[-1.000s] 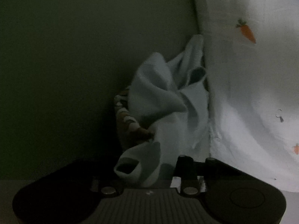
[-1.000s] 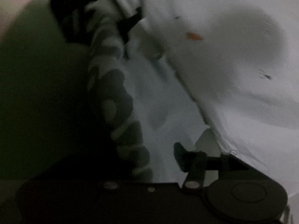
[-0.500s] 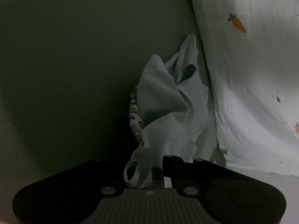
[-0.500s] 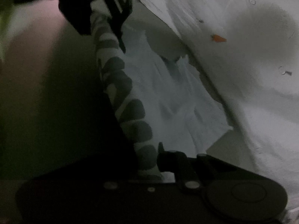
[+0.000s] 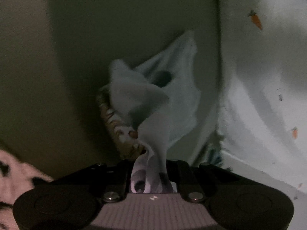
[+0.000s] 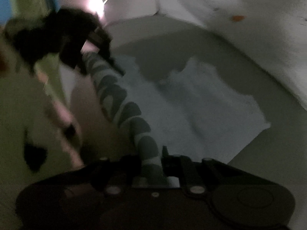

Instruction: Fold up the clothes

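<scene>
Green surface (image 6: 163,44) now farther below the lifted garment (image 6: 191,103).

One pale blue garment (image 5: 168,103), with one patterned band (image 6: 124,111) along its edge. Two tongs gripped it: left tongs (image 5: 151,174) and right tongs (image 6: 151,164), one band end each. One white sheet (image 5: 268,80) with carrot print; two orange carrots in left view (image 5: 256,20) (image 5: 295,132), one orange mark in right view (image 6: 237,18). One pink-patterned cloth (image 5: 13,172) at corner, too blurred to identify.
</scene>
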Available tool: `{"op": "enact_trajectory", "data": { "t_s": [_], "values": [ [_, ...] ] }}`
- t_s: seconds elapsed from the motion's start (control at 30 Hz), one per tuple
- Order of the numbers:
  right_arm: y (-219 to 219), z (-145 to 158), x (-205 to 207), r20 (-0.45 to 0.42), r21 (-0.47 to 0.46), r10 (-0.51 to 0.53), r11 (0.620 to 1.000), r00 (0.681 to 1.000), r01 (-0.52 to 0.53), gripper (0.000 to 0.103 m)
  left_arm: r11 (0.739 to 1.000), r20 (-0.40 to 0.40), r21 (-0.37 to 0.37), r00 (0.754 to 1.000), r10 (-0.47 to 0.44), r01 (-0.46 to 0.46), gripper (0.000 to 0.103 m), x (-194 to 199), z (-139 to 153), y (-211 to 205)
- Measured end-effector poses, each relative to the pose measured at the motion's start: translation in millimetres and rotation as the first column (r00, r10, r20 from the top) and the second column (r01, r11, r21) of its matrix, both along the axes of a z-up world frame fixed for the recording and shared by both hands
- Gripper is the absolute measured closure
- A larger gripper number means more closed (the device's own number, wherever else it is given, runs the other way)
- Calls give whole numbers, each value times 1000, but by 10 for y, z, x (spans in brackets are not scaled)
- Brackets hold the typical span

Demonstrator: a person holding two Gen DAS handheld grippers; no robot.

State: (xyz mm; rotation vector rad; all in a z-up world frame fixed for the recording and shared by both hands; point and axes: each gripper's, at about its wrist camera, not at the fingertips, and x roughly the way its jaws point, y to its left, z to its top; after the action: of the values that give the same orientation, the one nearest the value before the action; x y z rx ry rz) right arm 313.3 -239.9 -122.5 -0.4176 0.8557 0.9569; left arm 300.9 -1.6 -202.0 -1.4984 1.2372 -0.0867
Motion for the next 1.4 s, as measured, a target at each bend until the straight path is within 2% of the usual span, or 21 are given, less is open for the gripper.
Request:
{"op": "enact_trajectory", "data": {
  "t_s": [0.13,0.23,0.33,0.37,0.4,0.43,0.47,0.57,0.67,0.73,0.8,0.87,0.97,1.0,1.03,1.07,1.13,1.2,1.27,1.4],
  "values": [
    [-98,202,511,-12,48,-55,997,998,55,91,1000,19,-2,1000,-5,5,90,548,135,-34],
    [-141,203,917,-8,41,-101,994,995,101,89,1000,-13,-22,1000,6,-6,85,994,124,-37],
    [-183,116,1396,1,23,-180,983,984,180,79,1000,-11,-16,1000,17,-17,58,1477,58,-46],
    [-197,87,1555,4,17,-206,978,979,206,74,1000,-5,-8,1000,19,-19,33,1603,67,-40],
    [-211,58,1715,8,11,-232,973,973,232,70,1000,-1,3,1000,25,-25,13,1729,89,-29],
    [-225,29,1874,12,5,-258,966,966,257,68,999,26,15,999,32,-32,10,1861,145,-21],
    [-231,4,1999,37,-4,-298,955,954,298,63,999,59,27,998,38,-39,9,1995,210,-14],
    [-283,0,2116,152,10,-436,898,887,440,49,993,174,121,985,-7,-14,5,2170,423,62],
    [-461,36,2038,132,109,-580,814,804,570,48,966,241,260,969,-50,-15,5,2107,478,98],
    [-573,37,1946,103,167,-660,749,745,641,47,928,238,371,963,-126,30,5,2021,424,24],
    [-648,-61,1720,44,197,-704,702,709,685,47,860,201,498,949,-244,115,5,1888,317,-114],
    [-668,-229,1502,-29,194,-732,664,681,722,47,781,158,594,923,-350,194,5,1759,193,-264],
    [-698,-510,1209,-150,163,-772,597,618,785,46,663,96,693,874,-475,284,5,1564,15,-534],
    [-676,-577,1115,-162,144,-787,578,596,803,43,629,84,717,858,-507,301,10,1499,-33,-611],
    [-665,-647,1017,-168,122,-801,561,574,819,41,619,94,724,847,-524,303,16,1412,-49,-662],
    [-649,-710,926,-173,103,-811,549,558,830,37,616,109,728,837,-537,301,33,1319,-56,-707],
    [-680,-798,845,-212,96,-821,522,530,847,36,649,123,702,848,-516,294,49,1264,-60,-709],
    [-708,-844,811,-271,116,-824,485,497,867,36,669,132,682,850,-510,295,67,1195,-21,-652],
    [-783,-860,785,-328,137,-816,458,477,878,36,702,134,644,859,-494,303,72,1179,-27,-515],
    [-864,-936,788,-383,153,-797,445,468,882,36,837,123,484,927,-355,256,71,1079,-195,-254]
  ]
}}
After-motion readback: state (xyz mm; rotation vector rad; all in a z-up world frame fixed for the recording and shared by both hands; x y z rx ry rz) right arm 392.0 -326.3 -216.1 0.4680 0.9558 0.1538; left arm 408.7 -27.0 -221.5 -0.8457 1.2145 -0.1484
